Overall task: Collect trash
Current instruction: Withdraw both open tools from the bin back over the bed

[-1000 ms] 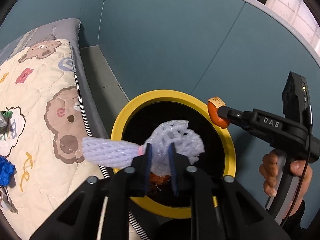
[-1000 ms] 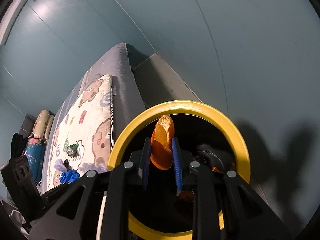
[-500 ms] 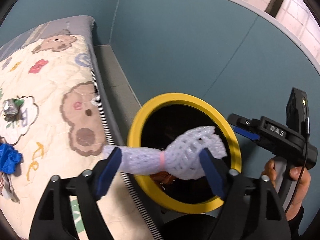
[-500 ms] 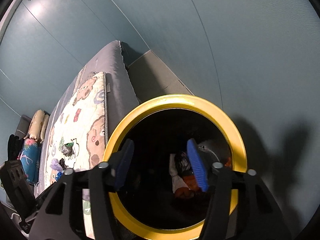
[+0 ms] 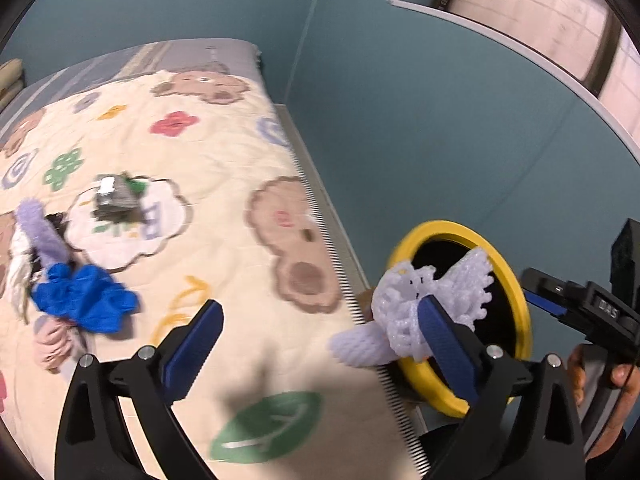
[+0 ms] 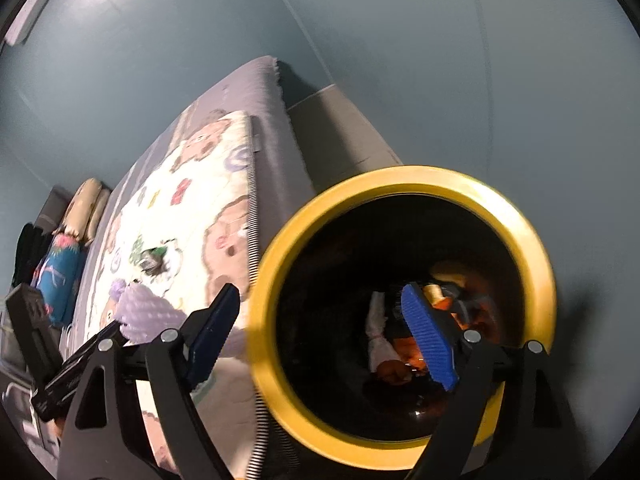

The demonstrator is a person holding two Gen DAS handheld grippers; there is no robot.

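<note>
Left wrist view: left gripper [image 5: 320,344] jaws have just been opening and stand wide, yet the white foam net [image 5: 416,312] clings to the right-hand pad at the rim of the yellow bin [image 5: 516,280], not inside it. Right gripper [image 6: 320,336] has also just been opening, nothing between its jaws, hanging over the bin mouth with peel and scraps at the bottom. Risk: the net looks snagged on the pad ridges, so if the left hand swings toward the quilt [image 5: 224,168] for the blue glove [image 5: 84,300] or crumpled wrapper [image 5: 114,200], it likely drags the net off beside the bin.
</note>
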